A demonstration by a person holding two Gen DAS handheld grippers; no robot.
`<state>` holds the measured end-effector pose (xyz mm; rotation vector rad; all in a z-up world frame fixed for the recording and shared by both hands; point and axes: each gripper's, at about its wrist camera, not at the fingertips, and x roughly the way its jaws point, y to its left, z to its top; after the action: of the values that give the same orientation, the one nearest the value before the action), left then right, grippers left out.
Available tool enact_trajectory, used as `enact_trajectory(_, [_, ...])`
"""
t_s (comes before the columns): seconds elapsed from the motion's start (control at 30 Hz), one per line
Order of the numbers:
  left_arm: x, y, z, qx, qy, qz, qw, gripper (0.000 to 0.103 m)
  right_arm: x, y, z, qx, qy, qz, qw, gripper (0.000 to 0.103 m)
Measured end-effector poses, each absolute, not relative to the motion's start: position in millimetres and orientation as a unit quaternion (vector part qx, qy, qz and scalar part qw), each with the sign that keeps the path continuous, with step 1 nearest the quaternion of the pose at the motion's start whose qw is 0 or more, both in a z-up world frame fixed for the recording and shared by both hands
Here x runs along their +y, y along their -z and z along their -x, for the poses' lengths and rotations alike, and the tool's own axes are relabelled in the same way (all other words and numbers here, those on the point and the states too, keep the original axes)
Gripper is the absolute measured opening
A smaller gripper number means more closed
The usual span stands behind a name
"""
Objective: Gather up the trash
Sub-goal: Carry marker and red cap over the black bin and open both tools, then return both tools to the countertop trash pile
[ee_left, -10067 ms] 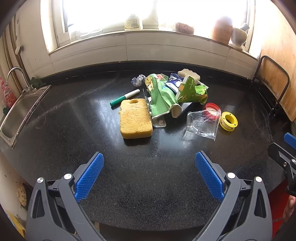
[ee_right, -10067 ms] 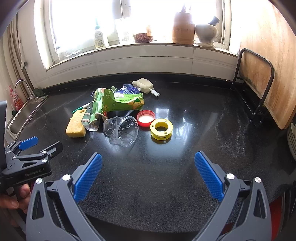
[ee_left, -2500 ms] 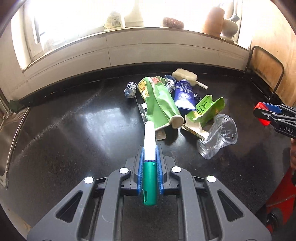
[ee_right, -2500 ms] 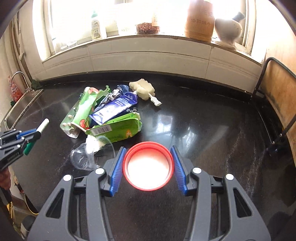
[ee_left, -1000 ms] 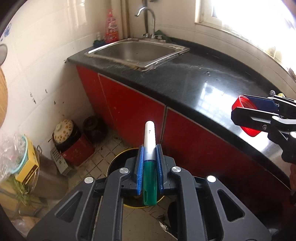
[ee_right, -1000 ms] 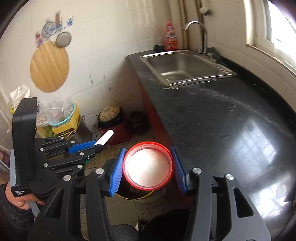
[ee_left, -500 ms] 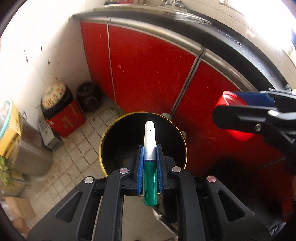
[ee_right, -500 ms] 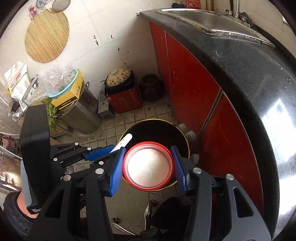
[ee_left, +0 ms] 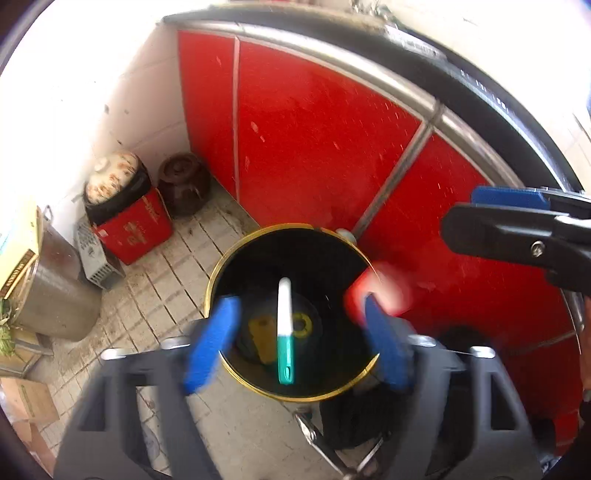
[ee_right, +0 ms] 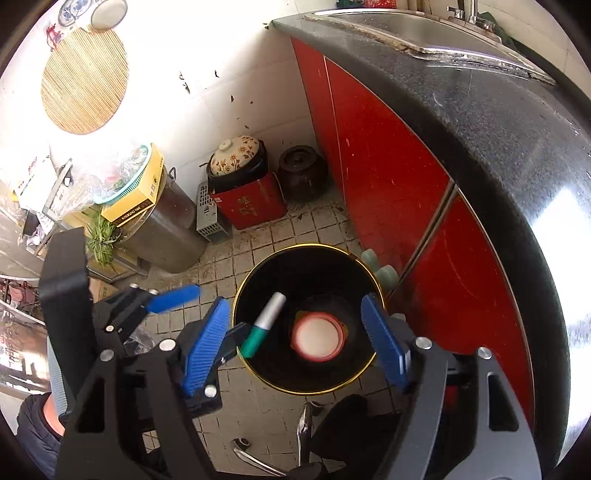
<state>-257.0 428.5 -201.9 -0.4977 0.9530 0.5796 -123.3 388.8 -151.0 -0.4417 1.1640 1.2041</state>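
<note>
A black trash bin with a gold rim (ee_left: 236, 374) (ee_right: 258, 266) stands on the tiled floor below both grippers. My left gripper (ee_left: 295, 343) is open, and the green-and-white marker (ee_left: 285, 330) (ee_right: 264, 325) is loose between its fingers, falling into the bin. My right gripper (ee_right: 295, 343) is open, and the red lid (ee_right: 318, 336) is falling into the bin; in the left wrist view it is a red blur (ee_left: 380, 291) at the bin's right edge. A yellow sponge (ee_left: 264, 338) and a yellow tape roll (ee_left: 303, 325) lie at the bin's bottom.
Red cabinet doors (ee_left: 314, 129) (ee_right: 388, 177) stand right behind the bin under the black counter (ee_right: 498, 129) with the sink (ee_right: 424, 26). A red box with a floral pot (ee_right: 243, 195), a brown jar (ee_right: 303, 173) and a metal drum (ee_right: 166, 229) stand on the floor to the left.
Both grippers have opened over the bin. The marker has left my left gripper and the red lid has left my right gripper, and both are dropping into the bin.
</note>
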Motion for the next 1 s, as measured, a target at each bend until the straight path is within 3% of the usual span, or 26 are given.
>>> enact_trajectory(0.3, [428,190,255,0.452,-0.279,0.225,0.817,0.073,380,132,114,0.499,-0.533,0.176,0.66,0.073])
enact_trajectory(0.53, [404,135,230,0.416,-0.255,0.191,0.852,0.075,317,74,93,0.454,-0.512,0.142,0.716,0.074])
enact_trajectory(0.73, [342,70,166,0.38,-0.178,0.135,0.897,0.08,192,17,52,0.404,-0.407,0.101,0.813,0.078])
enact_trajectory(1.0, [194,20,57,0.372,-0.013,0.062,0.926,0.083,-25,-8,11,0.405,-0.198,0.019,0.892,0.079])
